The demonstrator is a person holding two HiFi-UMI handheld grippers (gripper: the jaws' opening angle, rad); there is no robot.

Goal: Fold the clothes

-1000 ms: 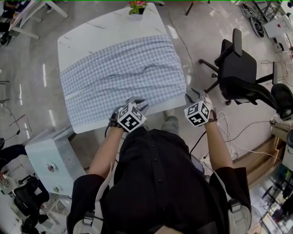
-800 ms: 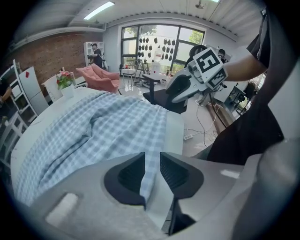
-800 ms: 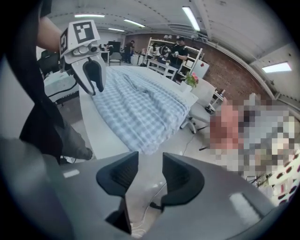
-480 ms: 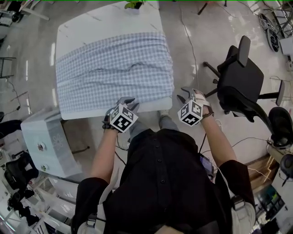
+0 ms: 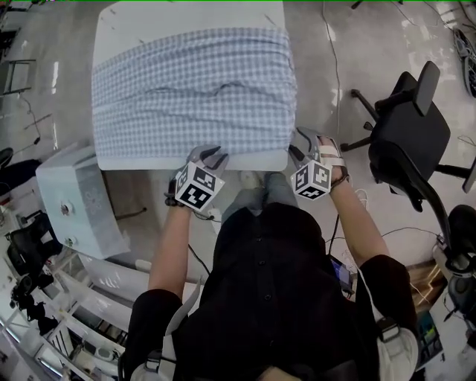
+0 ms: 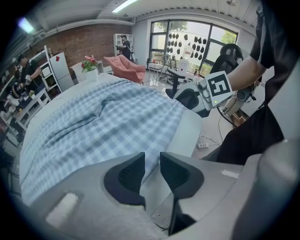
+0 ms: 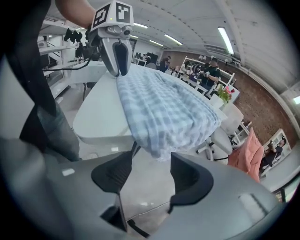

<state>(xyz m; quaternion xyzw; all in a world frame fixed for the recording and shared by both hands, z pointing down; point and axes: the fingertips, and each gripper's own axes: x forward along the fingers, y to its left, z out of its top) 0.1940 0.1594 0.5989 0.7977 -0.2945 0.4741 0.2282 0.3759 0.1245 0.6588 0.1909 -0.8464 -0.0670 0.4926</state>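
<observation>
Cloth [image 5: 193,89], blue-checked, lies spread flat over the table [image 5: 149,18]. It covers the table from its left edge to its right and droops over the right edge. A bare strip of table shows along the near edge. The one ridge across its middle sits where it did a second ago, so no fold has begun.

At the table's near edge, left of centre, the left gripper [image 6: 152,161] has moved in from in front of the table to the cloth's near hem. Its jaws stand only a little apart, as before, and pinch nothing. The hem and the bare strip show through the narrow gap beyond the tips.

At the table's near right corner, the right gripper [image 7: 152,168] has dropped down and in beside the overhang. Its jaws have just been opening and now stand well spread. The cloth's hanging corner dangles at the mouth of the gap, and neither pad presses on it.

My reading is that both hands have just gone from approach to the point of grasping. The right looks set to close on the hanging corner. The left will likely need a wider gap, or a slide under the hem, before it can take hold. Only then can the near edge be lifted toward the table's far side.
</observation>
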